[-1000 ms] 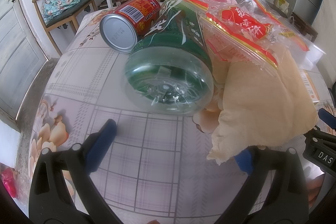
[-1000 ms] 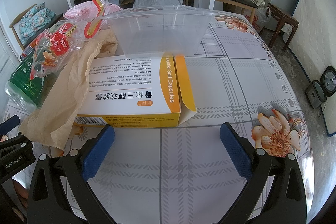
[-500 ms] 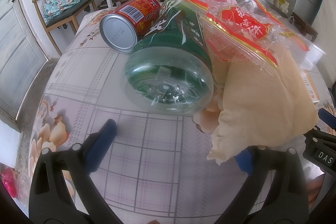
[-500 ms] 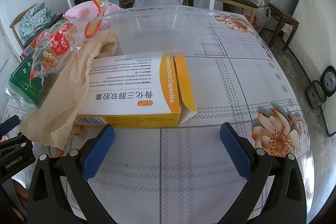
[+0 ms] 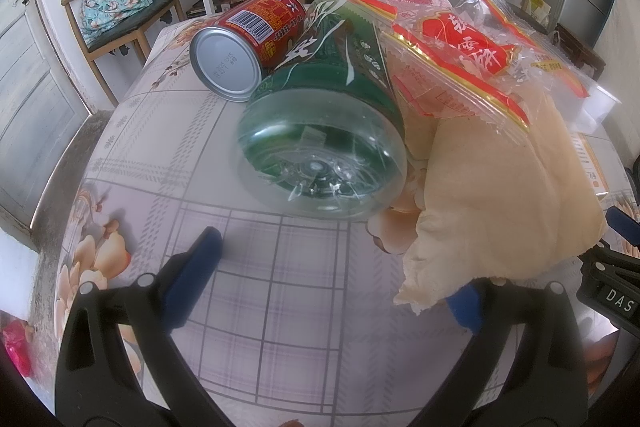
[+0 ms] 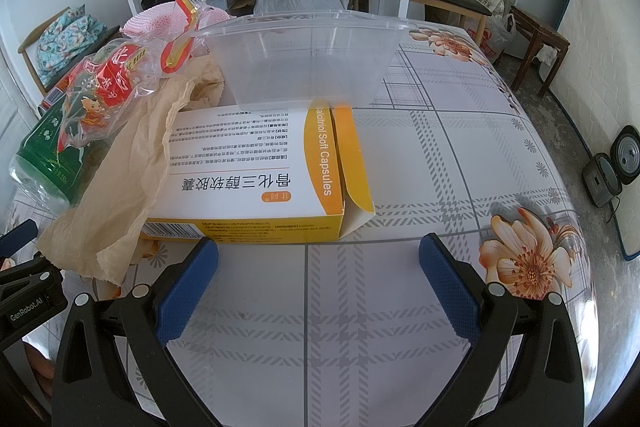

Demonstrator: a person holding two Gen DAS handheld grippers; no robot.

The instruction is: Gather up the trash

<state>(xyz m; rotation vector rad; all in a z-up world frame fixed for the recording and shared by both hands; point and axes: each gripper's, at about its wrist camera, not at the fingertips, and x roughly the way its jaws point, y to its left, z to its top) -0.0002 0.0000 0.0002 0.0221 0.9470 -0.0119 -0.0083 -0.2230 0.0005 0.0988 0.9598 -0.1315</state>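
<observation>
Left wrist view: the left gripper (image 5: 332, 275) hovers over the table (image 5: 280, 287), fingers spread wide and empty, its right pad tucked under a tan paper bag (image 5: 500, 195). Trash lies just ahead: a green bottle (image 5: 324, 131) on its side, a red can (image 5: 248, 43) touching it, a snack wrapper (image 5: 464, 63) on top. Right wrist view: the right gripper (image 6: 320, 279) is likewise spread, empty, near a medicine box (image 6: 256, 179) with a clear tub (image 6: 308, 63) behind.
</observation>
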